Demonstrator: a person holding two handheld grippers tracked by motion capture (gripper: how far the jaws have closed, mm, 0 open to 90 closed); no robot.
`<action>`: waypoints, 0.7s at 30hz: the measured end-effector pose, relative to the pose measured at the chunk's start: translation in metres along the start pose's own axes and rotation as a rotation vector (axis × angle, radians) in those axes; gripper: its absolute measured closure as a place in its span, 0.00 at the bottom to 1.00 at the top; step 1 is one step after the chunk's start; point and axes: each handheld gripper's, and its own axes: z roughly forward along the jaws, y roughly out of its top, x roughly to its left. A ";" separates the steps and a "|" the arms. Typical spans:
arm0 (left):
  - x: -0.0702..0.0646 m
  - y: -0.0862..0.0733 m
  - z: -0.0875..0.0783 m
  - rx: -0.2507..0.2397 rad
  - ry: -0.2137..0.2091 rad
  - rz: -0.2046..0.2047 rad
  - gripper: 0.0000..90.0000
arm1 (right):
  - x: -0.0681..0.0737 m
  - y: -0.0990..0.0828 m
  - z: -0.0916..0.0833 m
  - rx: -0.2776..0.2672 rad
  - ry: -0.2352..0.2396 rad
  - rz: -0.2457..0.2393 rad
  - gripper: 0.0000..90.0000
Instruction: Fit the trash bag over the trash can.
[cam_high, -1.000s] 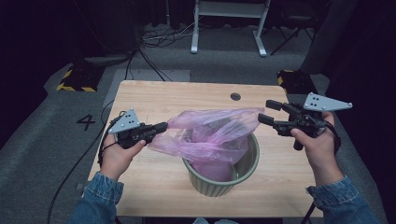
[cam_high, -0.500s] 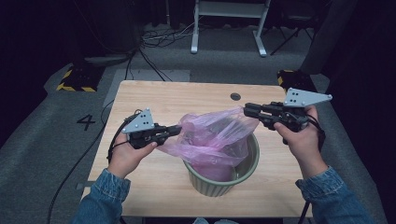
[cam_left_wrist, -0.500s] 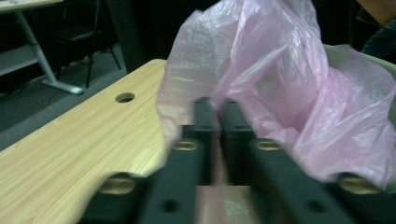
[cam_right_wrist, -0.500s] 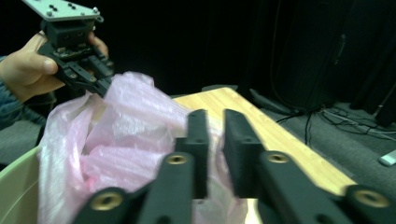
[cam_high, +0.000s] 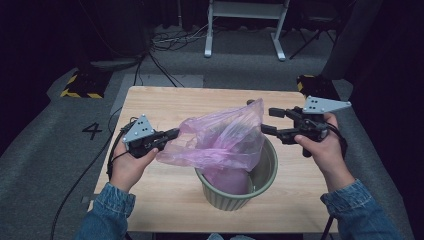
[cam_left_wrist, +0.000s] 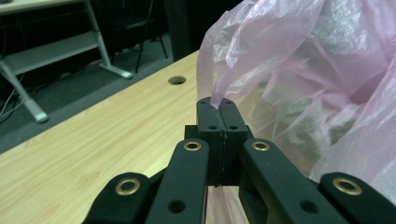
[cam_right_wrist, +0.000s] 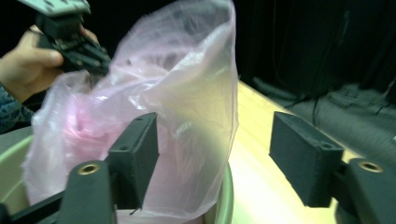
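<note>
Standing near the lower centre of the high view, a green bin (cam_high: 235, 187) was seen on the counter (cam_high: 165, 105), with a pink plastic bag (cam_high: 220, 140) lining it and rising above its rim. The bag's left edge was pinched between the fully closed jaws of the left hand-held gripper (cam_high: 172, 134). At centre right, the right hand-held gripper (cam_high: 267, 121) was held wide apart beside the bag, its jaws having just been opening, nothing clamped.

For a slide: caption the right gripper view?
Open right gripper approaches the pink plastic bag lining the green bin.
</note>
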 end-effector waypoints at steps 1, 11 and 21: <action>0.000 0.001 0.001 -0.002 -0.001 0.004 1.00 | -0.003 -0.002 0.004 0.009 0.014 0.012 0.34; 0.003 0.005 0.007 -0.055 -0.025 0.009 1.00 | -0.009 -0.008 0.012 0.058 0.224 0.005 1.00; 0.006 0.001 0.006 -0.057 -0.027 0.000 1.00 | 0.007 -0.029 -0.048 0.302 0.005 0.008 1.00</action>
